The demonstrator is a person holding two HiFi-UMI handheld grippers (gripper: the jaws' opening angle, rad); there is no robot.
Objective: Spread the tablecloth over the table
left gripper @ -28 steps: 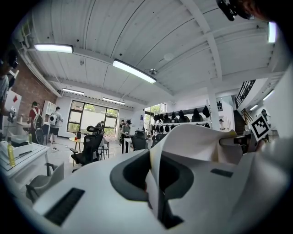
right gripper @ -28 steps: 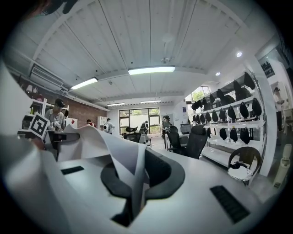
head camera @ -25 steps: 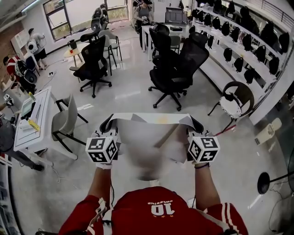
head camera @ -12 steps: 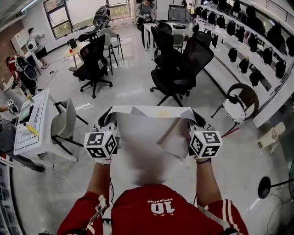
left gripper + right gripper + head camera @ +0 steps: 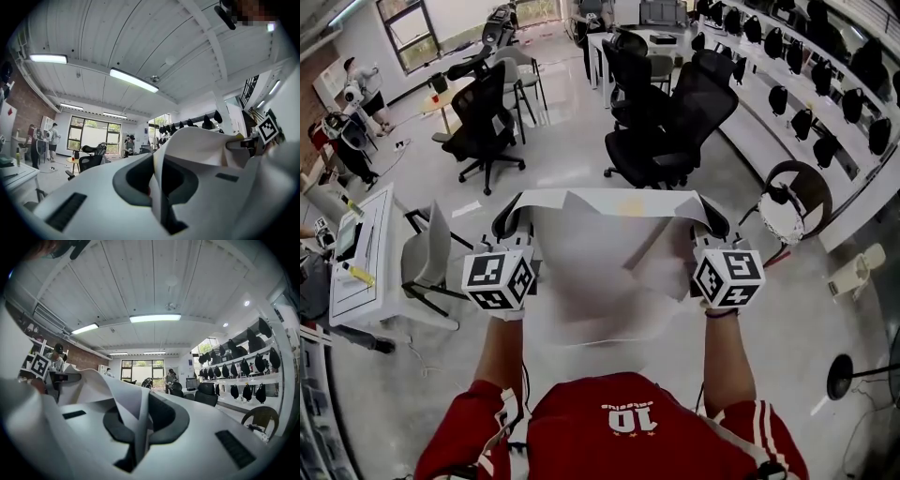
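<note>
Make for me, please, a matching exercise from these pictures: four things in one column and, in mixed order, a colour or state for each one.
Things
1. tablecloth
2. left gripper
3. office chair
4. person's shirt

Colour or state
A. black, with an empty seat
B. red
C. white, held up in the air
D. shut on a cloth edge

Pairs: 1-C, 2-D, 3-A, 4-B
</note>
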